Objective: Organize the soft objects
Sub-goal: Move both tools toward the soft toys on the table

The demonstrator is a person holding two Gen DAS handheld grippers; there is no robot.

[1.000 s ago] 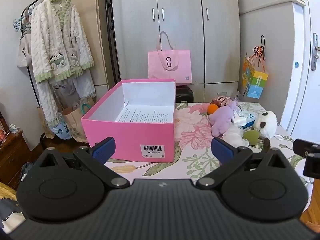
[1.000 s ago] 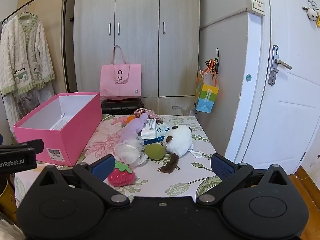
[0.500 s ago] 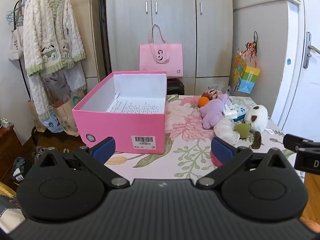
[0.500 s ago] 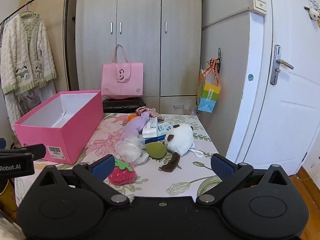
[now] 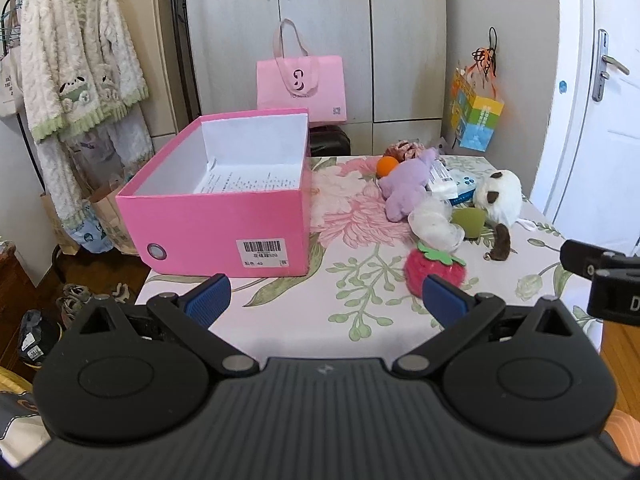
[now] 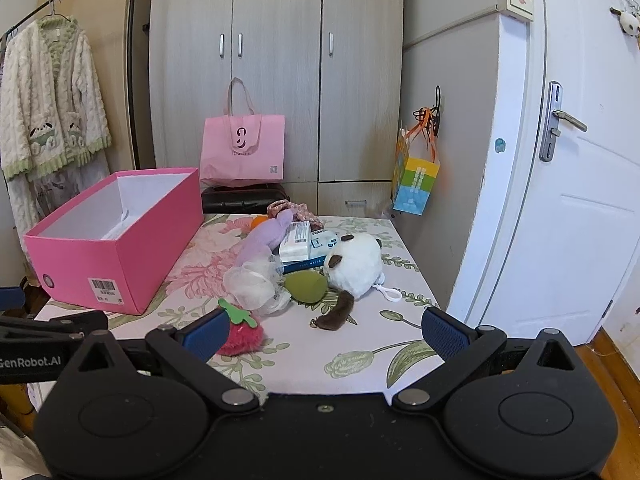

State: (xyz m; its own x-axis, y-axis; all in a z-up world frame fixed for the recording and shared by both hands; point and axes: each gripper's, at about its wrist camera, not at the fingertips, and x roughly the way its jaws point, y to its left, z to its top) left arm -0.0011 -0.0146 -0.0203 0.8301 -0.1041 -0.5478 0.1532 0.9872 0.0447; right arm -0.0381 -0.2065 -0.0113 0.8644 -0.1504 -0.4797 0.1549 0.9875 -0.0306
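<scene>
**Still short of the toys: both tools wide open above the near table edge**

Ahead of the left tool (image 5: 326,296): fingers spread wide, nothing between them, hovering over the near edge of the floral table (image 5: 360,316). Just beyond its left fingertip, the open pink box (image 5: 224,220), white inside, with a printed sheet on the bottom. Touching, or nearly touching, its right fingertip in the picture: the red strawberry plush (image 5: 434,266).

Further back and to the right, bunched close together: white mesh puff (image 5: 434,226), green pad (image 5: 468,220), white panda plush (image 5: 498,198), purple plush (image 5: 408,186), orange ball (image 5: 387,166), and a brown furry piece (image 5: 500,242) lying apart toward the right edge.

Right tool (image 6: 324,330) likewise fully open and gripping nothing. Strawberry plush (image 6: 242,330) right at its left fingertip; brown piece (image 6: 336,314) between the fingers but further out; puff (image 6: 250,282), green pad (image 6: 306,286) and panda (image 6: 354,264) beyond, mid-table. Pink box (image 6: 116,248) off to the left.
</scene>
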